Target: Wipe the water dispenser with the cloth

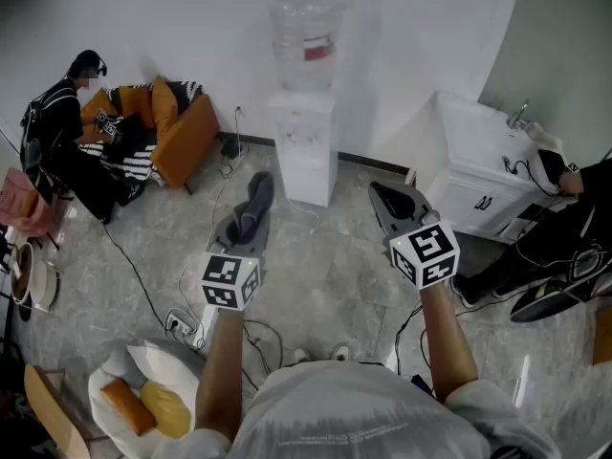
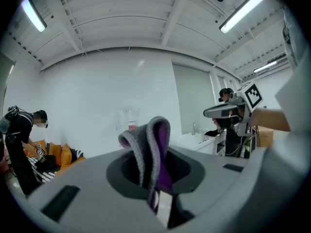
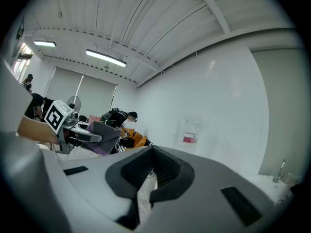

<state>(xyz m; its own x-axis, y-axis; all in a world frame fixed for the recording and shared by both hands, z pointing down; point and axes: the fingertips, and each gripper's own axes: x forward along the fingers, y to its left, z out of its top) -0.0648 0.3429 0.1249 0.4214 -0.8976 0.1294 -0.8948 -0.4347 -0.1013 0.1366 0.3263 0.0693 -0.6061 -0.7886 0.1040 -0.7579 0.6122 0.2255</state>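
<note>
The white water dispenser (image 1: 304,151) stands against the back wall with a clear bottle (image 1: 306,41) on top. My left gripper (image 1: 251,207) is held low in front of it, a good way short, shut on a folded grey and purple cloth (image 1: 256,197). In the left gripper view the cloth (image 2: 150,144) sticks up from the closed jaws of the left gripper (image 2: 154,186), and the bottle (image 2: 127,118) shows faintly behind. My right gripper (image 1: 384,197) hovers to the dispenser's right, shut and holding nothing. In the right gripper view the right gripper (image 3: 151,171) has the bottle (image 3: 189,132) ahead of it.
An orange sofa (image 1: 182,132) with a seated person (image 1: 67,132) is at the back left. A white sink cabinet (image 1: 478,170) and another person (image 1: 564,247) are on the right. Cables and a power strip (image 1: 182,325) lie on the floor; cushions (image 1: 143,404) sit near my left.
</note>
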